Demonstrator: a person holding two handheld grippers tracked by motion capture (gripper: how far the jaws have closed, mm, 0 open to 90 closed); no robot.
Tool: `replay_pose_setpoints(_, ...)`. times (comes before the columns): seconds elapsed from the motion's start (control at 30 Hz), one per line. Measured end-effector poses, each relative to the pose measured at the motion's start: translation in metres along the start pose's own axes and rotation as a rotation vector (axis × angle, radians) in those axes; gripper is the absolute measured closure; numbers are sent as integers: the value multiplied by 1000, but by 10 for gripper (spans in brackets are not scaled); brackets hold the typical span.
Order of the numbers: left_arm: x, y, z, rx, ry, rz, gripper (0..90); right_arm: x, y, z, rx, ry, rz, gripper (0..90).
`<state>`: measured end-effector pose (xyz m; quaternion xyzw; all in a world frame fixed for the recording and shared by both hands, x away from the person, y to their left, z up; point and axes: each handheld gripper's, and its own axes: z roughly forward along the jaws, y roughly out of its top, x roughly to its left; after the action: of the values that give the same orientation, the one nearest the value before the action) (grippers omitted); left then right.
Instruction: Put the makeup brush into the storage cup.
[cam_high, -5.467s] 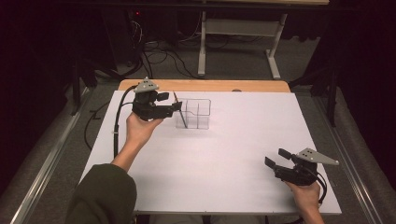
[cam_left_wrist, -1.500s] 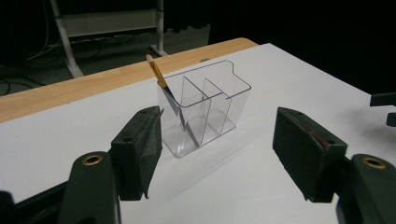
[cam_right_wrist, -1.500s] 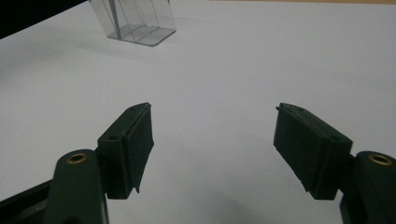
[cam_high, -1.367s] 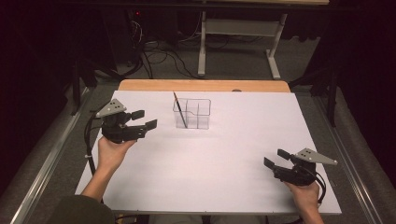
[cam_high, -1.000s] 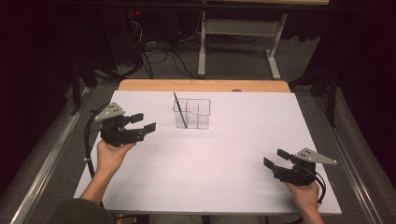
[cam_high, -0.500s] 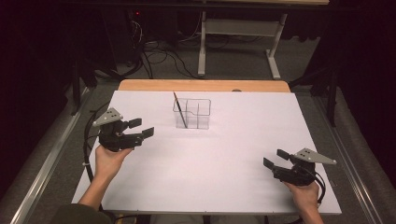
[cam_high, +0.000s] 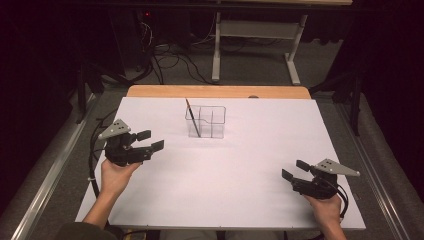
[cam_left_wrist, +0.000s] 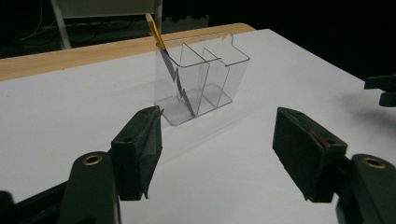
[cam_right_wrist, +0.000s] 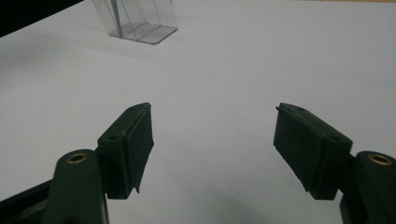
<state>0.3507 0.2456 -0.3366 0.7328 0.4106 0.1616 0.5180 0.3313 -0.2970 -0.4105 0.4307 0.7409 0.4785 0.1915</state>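
A clear plastic holder (cam_high: 206, 121) with several compartments stands on the far middle of the white table (cam_high: 240, 165). A thin brush with a yellow handle (cam_high: 192, 117) leans in its left compartment; in the left gripper view the brush (cam_left_wrist: 172, 69) tilts up to the left inside the holder (cam_left_wrist: 201, 77). My left gripper (cam_high: 150, 140) is open and empty at the table's left, its jaws pointing toward the holder. My right gripper (cam_high: 295, 170) is open and empty near the front right corner. The holder's base (cam_right_wrist: 140, 21) appears far off in the right gripper view.
A wooden strip (cam_high: 220, 91) borders the table's far edge. Beyond it are a grey desk frame (cam_high: 255, 45) and cables on the floor. Metal rails (cam_high: 50, 175) run along the table's left side.
My left gripper has drawn back from the holder toward the table's left front, leaving the brush standing in the holder. The right gripper has stayed in place.
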Motion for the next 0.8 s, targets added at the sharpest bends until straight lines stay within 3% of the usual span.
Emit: replay_pose_setpoints(0.8, 2, -13, -5, 3, -1, -24, 335, 0, 0, 1, 4, 4, -1, 305)
